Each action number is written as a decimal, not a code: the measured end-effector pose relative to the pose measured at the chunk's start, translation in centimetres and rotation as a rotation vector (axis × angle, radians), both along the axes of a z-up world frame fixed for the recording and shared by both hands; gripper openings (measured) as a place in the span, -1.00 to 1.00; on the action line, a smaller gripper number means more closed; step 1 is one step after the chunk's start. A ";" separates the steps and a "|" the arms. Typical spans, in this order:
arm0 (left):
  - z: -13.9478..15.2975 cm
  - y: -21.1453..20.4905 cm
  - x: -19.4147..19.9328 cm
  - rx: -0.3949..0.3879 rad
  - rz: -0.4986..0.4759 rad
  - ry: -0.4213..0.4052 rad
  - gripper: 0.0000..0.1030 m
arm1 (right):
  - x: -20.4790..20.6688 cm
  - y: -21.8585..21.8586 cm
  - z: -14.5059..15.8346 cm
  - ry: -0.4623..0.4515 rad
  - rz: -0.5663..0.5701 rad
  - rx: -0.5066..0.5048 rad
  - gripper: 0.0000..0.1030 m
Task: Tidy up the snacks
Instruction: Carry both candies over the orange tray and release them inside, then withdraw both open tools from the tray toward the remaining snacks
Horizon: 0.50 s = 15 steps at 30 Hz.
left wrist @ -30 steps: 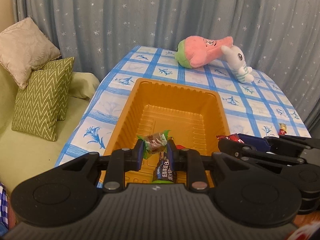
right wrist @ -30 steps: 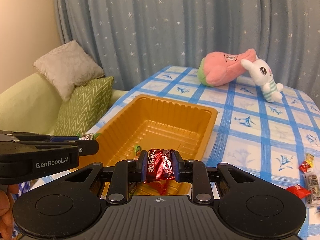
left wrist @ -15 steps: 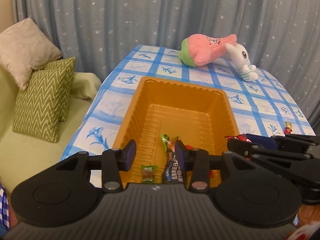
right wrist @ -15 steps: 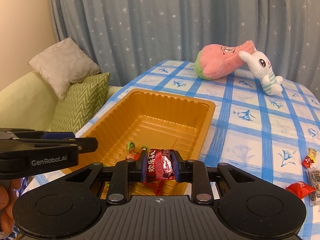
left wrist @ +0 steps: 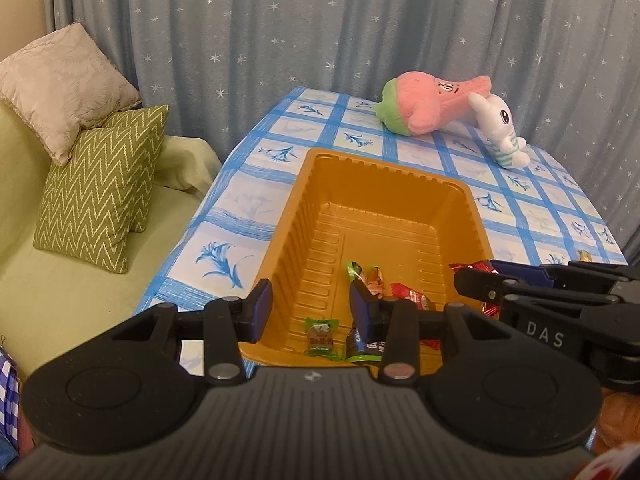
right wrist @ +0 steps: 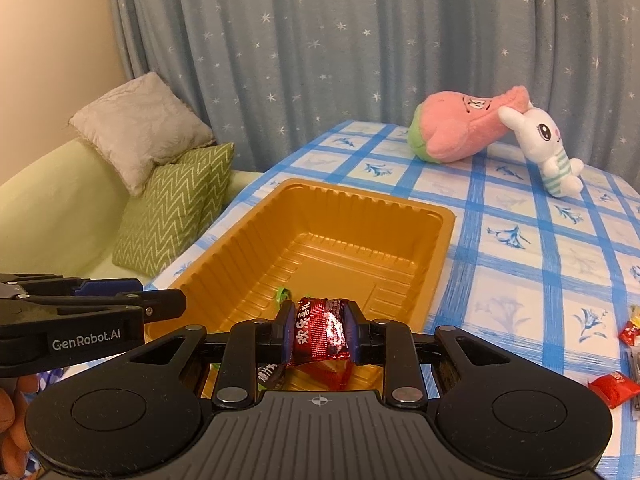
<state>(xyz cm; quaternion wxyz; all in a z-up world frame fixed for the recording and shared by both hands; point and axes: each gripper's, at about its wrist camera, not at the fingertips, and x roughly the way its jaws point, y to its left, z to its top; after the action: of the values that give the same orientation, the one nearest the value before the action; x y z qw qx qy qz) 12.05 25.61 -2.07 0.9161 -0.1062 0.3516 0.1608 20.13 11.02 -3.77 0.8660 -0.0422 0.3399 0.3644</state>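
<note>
Two hand-held grippers hang over the tray: the right clenches a red candy, the left gapes empty. Released too near the rim, that candy could bounce onto the tabletop.

A home: sofa with cushions (plush toys too).

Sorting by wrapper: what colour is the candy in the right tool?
Shiny red candy, clearest in the right wrist view.
</note>
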 end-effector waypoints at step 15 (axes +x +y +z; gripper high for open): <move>0.0 0.6 -0.7 -0.004 0.021 -0.003 -0.22 | 0.2 0.7 -0.8 0.007 0.041 -0.009 0.32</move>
<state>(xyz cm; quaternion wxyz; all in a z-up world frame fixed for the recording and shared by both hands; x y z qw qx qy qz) 11.40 26.17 -2.10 0.9148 -0.1117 0.3492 0.1695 20.30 11.69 -4.61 0.8568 -0.0519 0.3438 0.3808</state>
